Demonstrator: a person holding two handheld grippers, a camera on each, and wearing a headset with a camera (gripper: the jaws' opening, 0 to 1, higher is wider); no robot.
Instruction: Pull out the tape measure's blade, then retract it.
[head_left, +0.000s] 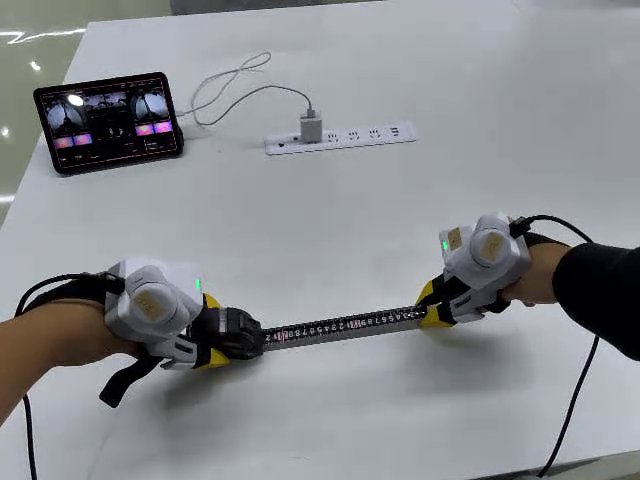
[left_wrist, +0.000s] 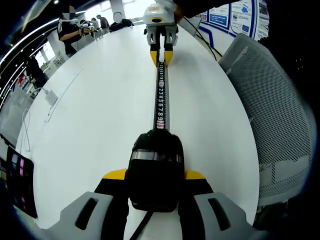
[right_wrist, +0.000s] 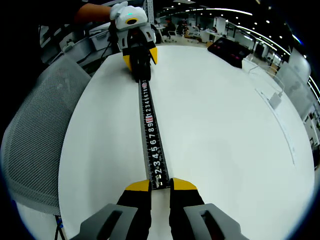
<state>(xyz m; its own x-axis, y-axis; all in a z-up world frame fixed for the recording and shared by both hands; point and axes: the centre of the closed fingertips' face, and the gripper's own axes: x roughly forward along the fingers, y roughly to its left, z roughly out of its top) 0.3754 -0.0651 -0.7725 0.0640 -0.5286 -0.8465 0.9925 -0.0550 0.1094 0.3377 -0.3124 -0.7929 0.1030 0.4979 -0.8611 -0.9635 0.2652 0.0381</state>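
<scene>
Yellow-tipped jaws of my left claw (left_wrist: 155, 175) are clenched on the black case (left_wrist: 156, 150) of the tape measure (head_left: 238, 333), one pad on each flat side, with the mouth of the case facing away from that claw. From the mouth the blade (right_wrist: 150, 125) runs out close over the white table (head_left: 400, 80), numbers up, to my right claw (right_wrist: 160, 185), which is closed on its far end. Whether the pads there pinch the end hook or the strip just behind it I cannot tell; the tip is hidden between them. So the tape measure sits strung between the two claws near my edge of the table, blade partly out. I judge the case to be compact, hard and fairly weighty, safe to squeeze by its sides. The blade looks like thin, springy steel: stiff along its curve, ready to kink if twisted, slick under the pads, and probably tugged by the spring inside. For the return I would guide the pinched end back slowly rather than let it whip. A tablet (head_left: 108, 120) and a power strip (head_left: 340, 138) lie well apart, toward the far side.
</scene>
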